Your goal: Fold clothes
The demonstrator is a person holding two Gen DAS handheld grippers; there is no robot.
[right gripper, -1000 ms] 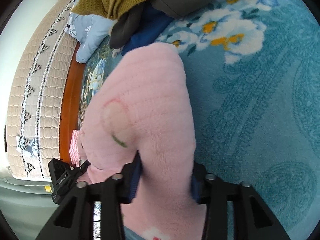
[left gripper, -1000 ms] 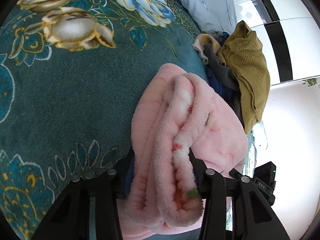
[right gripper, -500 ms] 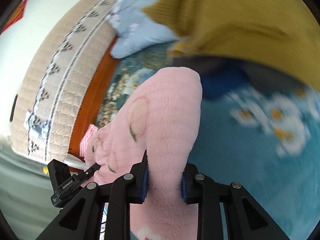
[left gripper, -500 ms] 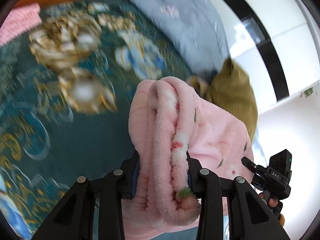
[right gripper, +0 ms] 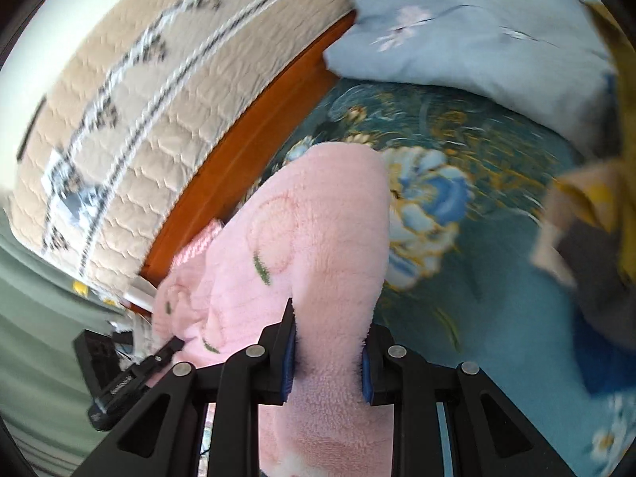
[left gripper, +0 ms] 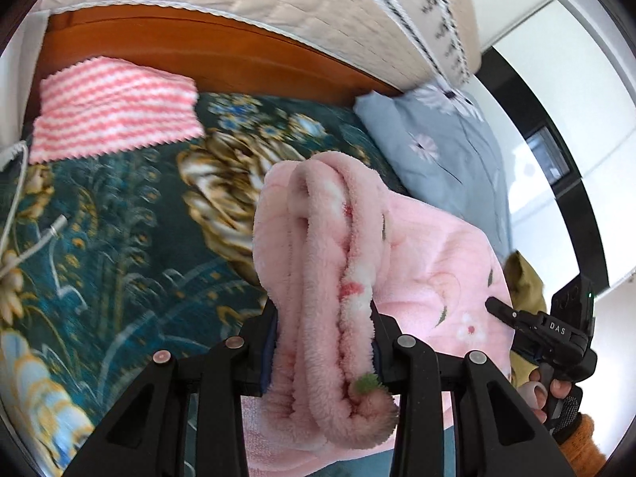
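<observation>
A folded pink fleece garment is held up above the teal floral bedspread. My left gripper is shut on one bunched end of it. My right gripper is shut on the other end. The right gripper's body shows in the left wrist view. The left gripper's body shows in the right wrist view. A pink-and-white striped folded piece lies near the headboard.
A wooden headboard with a quilted beige cover stands behind the bed. A grey-blue pillow lies at the right. A heap with a mustard garment sits at the far right. A white cable lies at the left.
Both grippers have lifted the pink garment and swung toward the headboard. The mustard heap has slid to the edge of view; the striped piece and headboard have come into view.
</observation>
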